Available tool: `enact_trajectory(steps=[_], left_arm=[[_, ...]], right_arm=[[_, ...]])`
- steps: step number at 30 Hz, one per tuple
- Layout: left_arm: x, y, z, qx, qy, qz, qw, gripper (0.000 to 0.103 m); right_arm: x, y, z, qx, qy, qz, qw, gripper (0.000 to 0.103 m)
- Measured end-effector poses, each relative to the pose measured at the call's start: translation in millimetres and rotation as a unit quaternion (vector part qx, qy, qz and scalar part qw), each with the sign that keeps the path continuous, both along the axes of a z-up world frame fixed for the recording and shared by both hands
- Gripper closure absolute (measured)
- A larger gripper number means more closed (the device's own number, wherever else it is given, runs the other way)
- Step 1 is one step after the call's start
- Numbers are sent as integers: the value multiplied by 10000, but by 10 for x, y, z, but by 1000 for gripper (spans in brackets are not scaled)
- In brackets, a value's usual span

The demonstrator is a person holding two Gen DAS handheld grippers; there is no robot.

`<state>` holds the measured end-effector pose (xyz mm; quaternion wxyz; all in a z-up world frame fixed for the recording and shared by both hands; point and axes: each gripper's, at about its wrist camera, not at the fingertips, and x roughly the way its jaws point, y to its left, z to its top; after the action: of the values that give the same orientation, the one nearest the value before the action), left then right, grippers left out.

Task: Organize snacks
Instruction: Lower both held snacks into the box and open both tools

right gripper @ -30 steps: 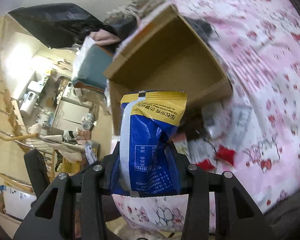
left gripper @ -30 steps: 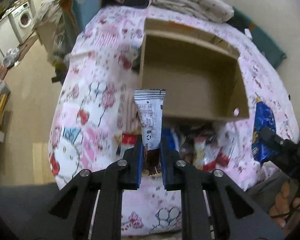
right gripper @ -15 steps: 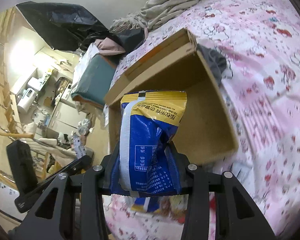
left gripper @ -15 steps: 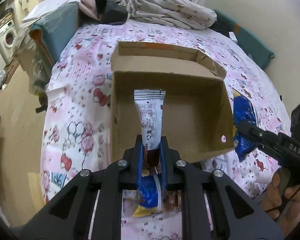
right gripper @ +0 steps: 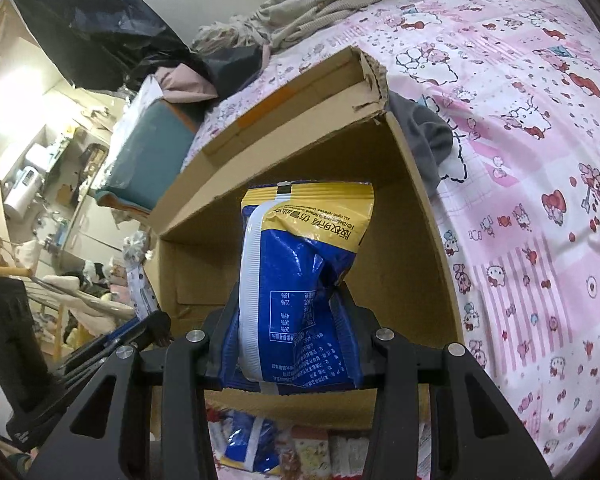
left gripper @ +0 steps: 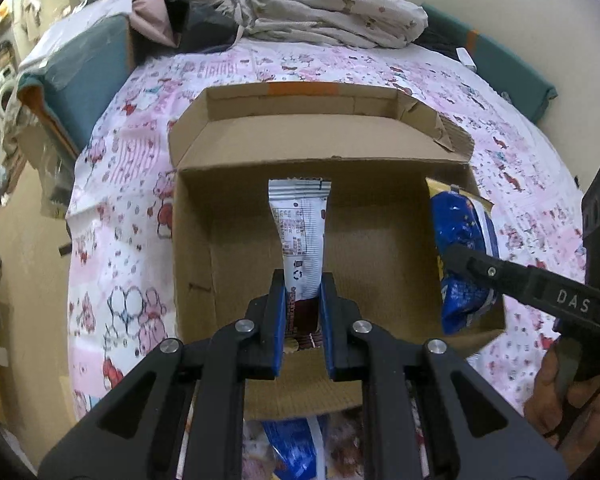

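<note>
An open cardboard box (left gripper: pixel 380 272) (right gripper: pixel 416 264) lies on a pink patterned bedsheet (left gripper: pixel 112 240). My left gripper (left gripper: pixel 302 312) is shut on a slim white snack stick pack (left gripper: pixel 300 232) and holds it upright over the box's middle. My right gripper (right gripper: pixel 288 332) is shut on a blue and yellow snack bag (right gripper: pixel 300 280) (left gripper: pixel 464 256), held over the box's right side. In the left wrist view the right gripper's black finger (left gripper: pixel 532 284) crosses that bag. The left gripper's tip and its pack (right gripper: pixel 140 292) show at the box's left edge in the right wrist view.
Several loose snack packs (left gripper: pixel 296 448) (right gripper: pixel 252 444) lie on the sheet just in front of the box. A rumpled blanket (left gripper: pixel 332 12) is piled at the far end of the bed. A teal box (left gripper: pixel 80 76) stands at the left bedside. A hand (left gripper: pixel 564 396) grips the right tool.
Both grippers have carried their snacks forward from above the loose pile to above the box's inside. The box now fills both views. Neither grip has changed.
</note>
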<state>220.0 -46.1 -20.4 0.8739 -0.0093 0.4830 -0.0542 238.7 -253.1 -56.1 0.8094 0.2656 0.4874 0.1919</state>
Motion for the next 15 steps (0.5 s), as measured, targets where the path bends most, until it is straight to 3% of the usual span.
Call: enact_trajectory(steps=[15], left_arm=[[95,9,-269,-112,122,-34,9999,89]], right_arm=[[73,68,-200,-283,281,-17,9992,59]])
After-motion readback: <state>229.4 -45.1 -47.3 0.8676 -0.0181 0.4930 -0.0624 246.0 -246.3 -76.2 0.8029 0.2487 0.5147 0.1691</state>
